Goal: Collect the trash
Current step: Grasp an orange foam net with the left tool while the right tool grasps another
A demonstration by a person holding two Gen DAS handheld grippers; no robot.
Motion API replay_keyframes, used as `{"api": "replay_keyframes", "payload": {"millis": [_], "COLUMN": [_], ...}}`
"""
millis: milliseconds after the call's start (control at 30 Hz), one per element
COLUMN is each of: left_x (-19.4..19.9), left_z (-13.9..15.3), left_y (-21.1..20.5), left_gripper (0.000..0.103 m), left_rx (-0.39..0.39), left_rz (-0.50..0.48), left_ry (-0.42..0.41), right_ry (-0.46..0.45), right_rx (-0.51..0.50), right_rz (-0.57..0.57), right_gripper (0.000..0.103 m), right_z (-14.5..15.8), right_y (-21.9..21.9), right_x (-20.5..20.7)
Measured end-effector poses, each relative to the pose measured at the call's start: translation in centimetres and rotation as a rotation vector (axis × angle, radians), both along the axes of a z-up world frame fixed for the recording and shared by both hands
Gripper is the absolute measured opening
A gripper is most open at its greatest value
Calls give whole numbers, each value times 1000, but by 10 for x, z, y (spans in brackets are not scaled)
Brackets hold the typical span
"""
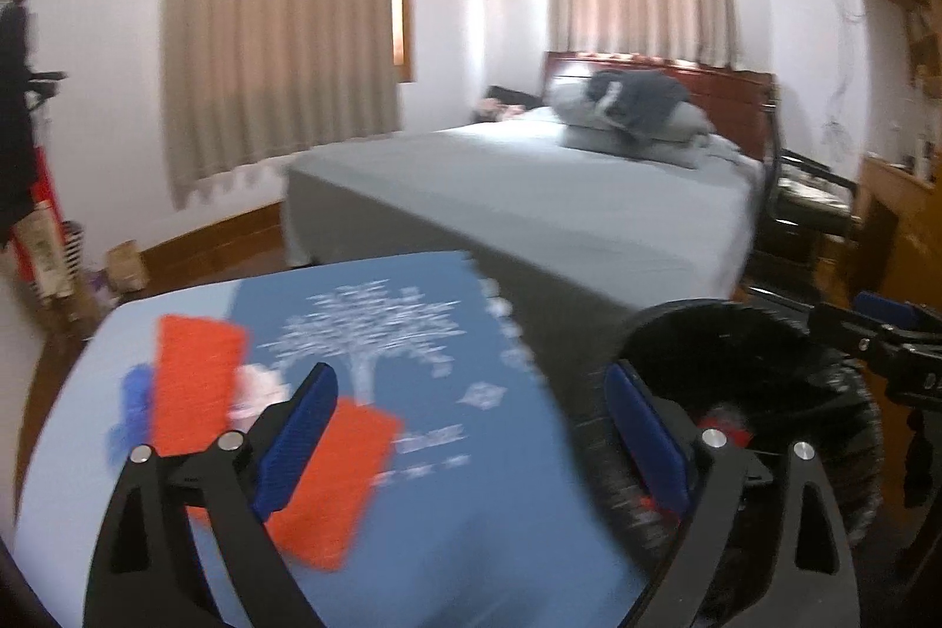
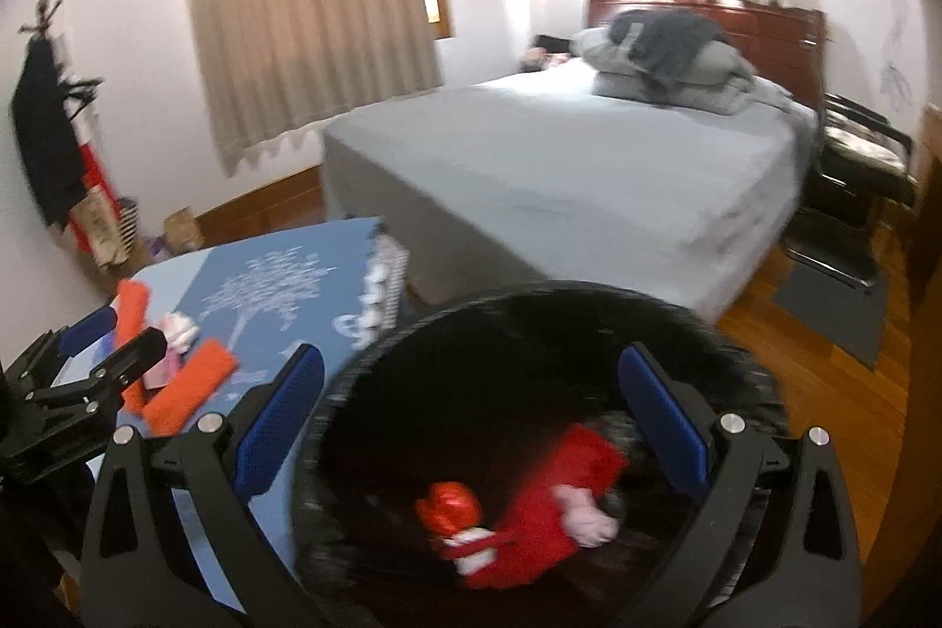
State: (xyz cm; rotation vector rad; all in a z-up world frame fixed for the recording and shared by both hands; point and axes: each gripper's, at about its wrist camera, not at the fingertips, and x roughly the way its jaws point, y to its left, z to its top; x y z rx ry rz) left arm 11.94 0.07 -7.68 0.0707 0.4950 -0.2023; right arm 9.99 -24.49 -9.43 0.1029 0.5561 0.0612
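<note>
Right wrist view looks down into the round black waste bin (image 2: 530,334), where crumpled red wrappers (image 2: 547,504) and a pale paper wad already lie. The right tongs (image 2: 465,416) hang above it, spread apart and empty. More trash waits on the blue tabletop (image 1: 471,540): flat orange strips (image 1: 197,381) and a white scrap. The left tongs (image 1: 471,439), also apart and empty, point between tabletop and bin. Next, I judge, they must close on a strip.

Blue-topped table (image 1: 412,540) has two orange wrappers (image 1: 197,381) and a crumpled pinkish tissue (image 2: 178,328) lying on it, kinda blurry.
</note>
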Motion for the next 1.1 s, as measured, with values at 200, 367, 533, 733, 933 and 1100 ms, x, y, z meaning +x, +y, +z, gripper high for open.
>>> {"api": "replay_keyframes", "payload": {"millis": [200, 367, 533, 733, 933, 1100], "left_x": [-2, -3, 1, 11, 14, 15], "left_z": [-10, -19, -28, -43, -52, -55], "left_y": [52, 88, 115, 137, 147, 156], "left_gripper": [90, 90, 90, 90, 90, 90], "left_rx": [42, 54, 61, 64, 60, 56], "left_rz": [132, 219, 281, 329, 359, 371], "left_ry": [2, 13, 27, 50, 58, 56], "right_ry": [17, 27, 58, 111, 168, 215], "right_rx": [17, 1, -6, -27, -43, -54], "right_rz": [111, 171, 204, 228, 239, 257], "right_gripper": [98, 98, 98, 97, 97, 85], "right_z": [1, -1, -15, -40, -65, -80], "right_y": [57, 102, 136, 173, 195, 210], "right_x": [24, 41, 59, 82, 101, 110]}}
